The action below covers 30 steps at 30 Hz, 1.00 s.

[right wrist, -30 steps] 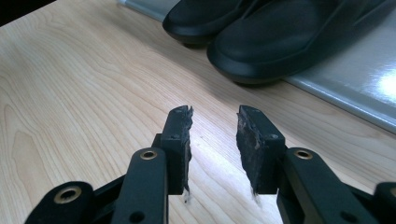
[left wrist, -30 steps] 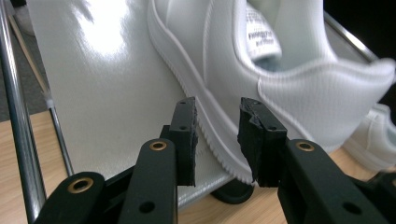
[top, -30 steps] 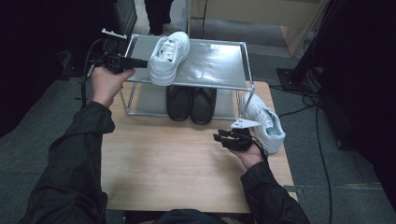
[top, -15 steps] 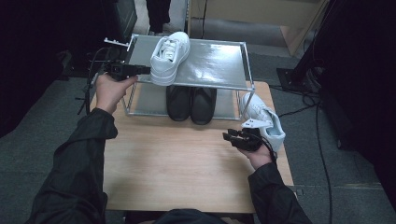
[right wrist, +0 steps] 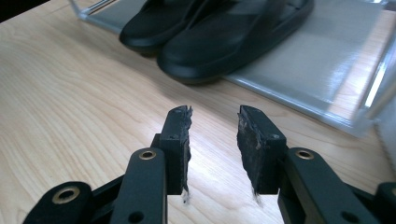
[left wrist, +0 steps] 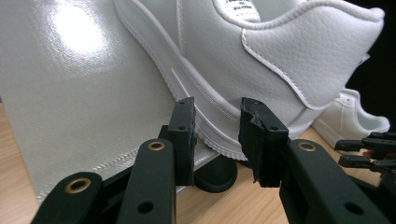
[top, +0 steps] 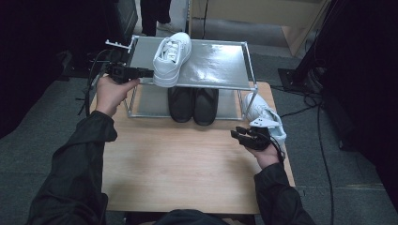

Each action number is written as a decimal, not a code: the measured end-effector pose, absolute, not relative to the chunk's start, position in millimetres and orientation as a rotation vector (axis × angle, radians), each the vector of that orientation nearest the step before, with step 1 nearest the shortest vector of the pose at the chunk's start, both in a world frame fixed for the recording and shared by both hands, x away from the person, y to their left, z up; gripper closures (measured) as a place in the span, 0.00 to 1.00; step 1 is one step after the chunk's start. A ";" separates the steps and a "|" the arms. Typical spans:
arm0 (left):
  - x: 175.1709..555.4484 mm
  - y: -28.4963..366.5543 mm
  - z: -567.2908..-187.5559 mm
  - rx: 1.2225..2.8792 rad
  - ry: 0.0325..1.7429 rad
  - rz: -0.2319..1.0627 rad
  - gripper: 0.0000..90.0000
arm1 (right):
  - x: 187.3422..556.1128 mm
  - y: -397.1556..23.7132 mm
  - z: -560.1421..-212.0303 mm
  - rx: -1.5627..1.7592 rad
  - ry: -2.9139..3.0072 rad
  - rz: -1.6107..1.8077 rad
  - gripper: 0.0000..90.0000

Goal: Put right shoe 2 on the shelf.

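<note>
A white sneaker stands on the top shelf of a metal shoe rack, its heel toward me. My left gripper hovers at the shoe's heel side. Its jaws have just opened a little, and the shoe's sole edge lies just beyond the tips of the left gripper, not pressed by them. A second white sneaker lies on the table at the rack's right. In front of it, my right gripper points left above bare wood. The right gripper has just widened slightly and holds nothing.
A pair of black shoes sits on the rack's lower shelf. The wooden table stretches toward me. Cables trail over the dark floor on both sides. The second sneaker and the right gripper appear far off in the left gripper view.
My right hand has drifted a little to the right with its gripper, closer to the sneaker on the table. The left hand has hardly shifted.
</note>
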<state>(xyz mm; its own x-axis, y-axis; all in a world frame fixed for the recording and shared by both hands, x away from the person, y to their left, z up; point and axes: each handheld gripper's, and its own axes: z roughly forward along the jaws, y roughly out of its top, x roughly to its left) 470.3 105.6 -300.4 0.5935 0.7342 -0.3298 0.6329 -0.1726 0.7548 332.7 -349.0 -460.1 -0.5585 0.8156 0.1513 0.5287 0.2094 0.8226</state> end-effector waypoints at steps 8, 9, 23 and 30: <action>465.0 113.8 -300.8 1.882 1.086 0.146 0.64 | 327.7 -375.8 -452.2 1.293 2.103 1.259 0.70; 463.5 115.3 -298.9 1.871 1.078 0.156 0.63 | 327.2 -380.0 -450.2 1.301 2.093 1.253 0.70; 452.3 114.3 -293.9 1.883 1.044 0.158 0.54 | 327.2 -431.9 -434.9 1.403 1.958 1.130 0.72; 443.0 115.4 -290.2 1.818 1.051 0.119 0.51 | 329.6 -430.2 -438.9 1.445 1.947 1.062 0.73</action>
<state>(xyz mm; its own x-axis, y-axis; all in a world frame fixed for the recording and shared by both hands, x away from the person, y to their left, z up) 443.0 115.4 -290.2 0.6189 0.6998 -0.3567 0.6023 -0.1314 0.7874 329.6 -430.2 -438.9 -0.3196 0.9455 0.0625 0.5647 0.1371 0.8139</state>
